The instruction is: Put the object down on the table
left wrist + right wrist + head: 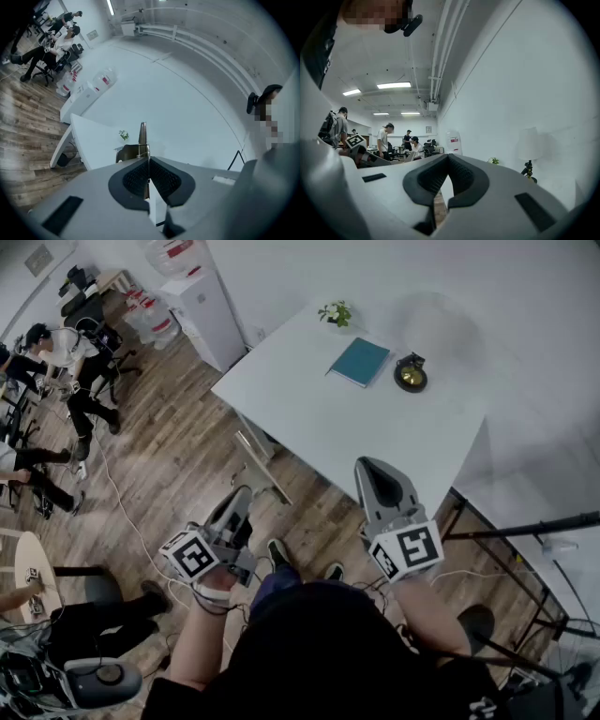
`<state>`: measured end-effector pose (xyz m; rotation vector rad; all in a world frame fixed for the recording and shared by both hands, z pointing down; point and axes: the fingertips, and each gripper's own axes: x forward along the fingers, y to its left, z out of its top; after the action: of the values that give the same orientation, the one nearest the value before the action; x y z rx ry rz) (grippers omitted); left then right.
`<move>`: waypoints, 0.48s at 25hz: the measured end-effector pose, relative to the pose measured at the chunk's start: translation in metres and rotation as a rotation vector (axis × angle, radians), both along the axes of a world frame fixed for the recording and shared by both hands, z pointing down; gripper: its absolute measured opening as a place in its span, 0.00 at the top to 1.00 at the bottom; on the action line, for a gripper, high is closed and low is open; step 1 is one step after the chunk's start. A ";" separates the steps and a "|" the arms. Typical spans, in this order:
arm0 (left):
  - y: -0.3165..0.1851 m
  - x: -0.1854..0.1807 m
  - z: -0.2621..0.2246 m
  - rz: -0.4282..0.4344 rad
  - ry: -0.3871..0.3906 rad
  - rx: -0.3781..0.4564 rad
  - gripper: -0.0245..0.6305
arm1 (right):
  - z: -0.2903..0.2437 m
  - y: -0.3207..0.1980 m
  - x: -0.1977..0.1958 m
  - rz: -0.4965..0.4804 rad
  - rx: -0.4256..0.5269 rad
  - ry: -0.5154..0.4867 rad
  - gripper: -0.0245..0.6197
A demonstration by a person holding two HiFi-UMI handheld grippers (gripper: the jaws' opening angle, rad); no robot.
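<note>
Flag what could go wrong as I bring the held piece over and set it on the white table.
1. The left gripper is shut on a thin metal piece that sticks out past its tips, so it may twist or slip.
2. That gripper hangs over the floor, short of the table; an early release would likely drop the piece there.
3. The book and plant occupy the far side; aim nearer.

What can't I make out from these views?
The thin metal piece in the left gripper's jaws: left gripper view, edge-on, lower part behind the jaws; type unclear.
Same piece: head view, hidden by the gripper body.
The dark gold-centred item on the table: head view, too small.
</note>
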<state>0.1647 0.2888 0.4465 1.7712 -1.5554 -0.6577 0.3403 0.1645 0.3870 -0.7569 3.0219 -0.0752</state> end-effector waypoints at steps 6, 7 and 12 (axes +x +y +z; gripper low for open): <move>0.020 -0.030 0.014 -0.030 0.018 -0.011 0.95 | 0.011 0.008 -0.021 0.006 -0.015 0.006 0.96; 0.022 -0.037 0.016 -0.037 0.021 -0.013 0.95 | 0.013 0.009 -0.024 0.011 -0.021 0.007 0.96; 0.023 -0.079 0.018 -0.062 0.031 -0.004 0.95 | 0.020 0.005 -0.050 0.050 -0.010 0.035 0.95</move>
<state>0.0854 0.3113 0.4649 1.7085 -1.5952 -0.7082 0.2906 0.1695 0.4071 -0.8434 3.0350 -0.0776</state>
